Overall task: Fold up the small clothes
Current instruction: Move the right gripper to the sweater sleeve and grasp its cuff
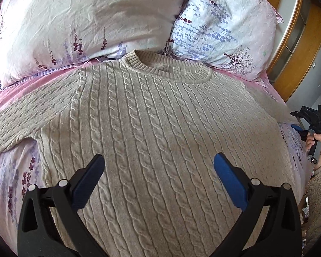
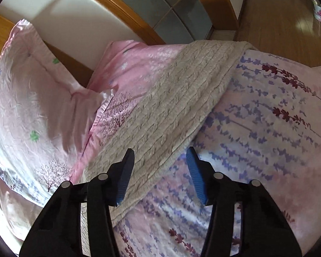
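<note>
A beige cable-knit sweater [image 1: 156,115] lies flat and face up on the bed, collar toward the pillows, sleeves spread to both sides. My left gripper [image 1: 159,160] is open and empty, hovering over the sweater's lower middle. My right gripper [image 2: 159,152] is open and empty above the sweater's right sleeve [image 2: 173,98], which runs out toward the bed's edge. The right gripper also shows in the left wrist view [image 1: 303,128] at the far right, held by a hand.
Two floral pillows [image 1: 85,21] [image 1: 220,25] lie behind the collar. The pink floral bedsheet [image 2: 267,128] covers the bed. A wooden headboard [image 2: 117,6] and wooden floor [image 2: 278,21] lie beyond the bed's edge.
</note>
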A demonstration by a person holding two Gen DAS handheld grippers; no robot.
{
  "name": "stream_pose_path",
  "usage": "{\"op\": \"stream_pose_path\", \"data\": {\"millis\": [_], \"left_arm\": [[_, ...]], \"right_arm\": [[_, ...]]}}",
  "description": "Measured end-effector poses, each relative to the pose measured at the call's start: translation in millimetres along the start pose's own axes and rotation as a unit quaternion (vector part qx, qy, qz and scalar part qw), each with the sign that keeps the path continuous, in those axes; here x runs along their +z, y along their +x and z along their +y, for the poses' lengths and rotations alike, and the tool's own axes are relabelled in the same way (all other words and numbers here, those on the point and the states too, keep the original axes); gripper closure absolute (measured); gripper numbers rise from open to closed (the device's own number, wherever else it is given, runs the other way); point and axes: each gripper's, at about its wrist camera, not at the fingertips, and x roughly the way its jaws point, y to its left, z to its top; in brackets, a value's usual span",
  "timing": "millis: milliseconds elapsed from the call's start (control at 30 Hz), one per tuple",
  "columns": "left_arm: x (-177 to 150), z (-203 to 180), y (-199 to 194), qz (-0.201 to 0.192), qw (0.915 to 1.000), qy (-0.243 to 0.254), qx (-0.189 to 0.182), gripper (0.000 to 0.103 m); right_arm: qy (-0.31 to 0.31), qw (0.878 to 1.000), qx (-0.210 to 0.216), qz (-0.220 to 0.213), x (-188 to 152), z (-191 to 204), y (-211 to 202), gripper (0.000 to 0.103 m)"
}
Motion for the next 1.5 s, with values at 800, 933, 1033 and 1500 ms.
{"op": "stream_pose_path", "data": {"millis": [800,933,1033,1500], "left_arm": [[18,3,-2,-0.054,0.9975,-0.006,-0.046,0.002],[14,8,-7,-0.059,0.9974,0.005,-0.041,0.002],[14,9,-6,-0.062,0.9975,0.017,-0.029,0.002],[16,11,5,-0.043,0.9982,0.013,-0.04,0.002]], "right_arm": [[-0.314,0.943,0.107,-0.031,-107,170,-37,0.103],[-0.213,0.975,0.064,0.011,-83,135,-21,0.073],[-0.118,0.993,0.021,0.007,-57,86,-22,0.049],[0.064,0.997,-0.024,-0.026,6,-12,0,0.068]]}}
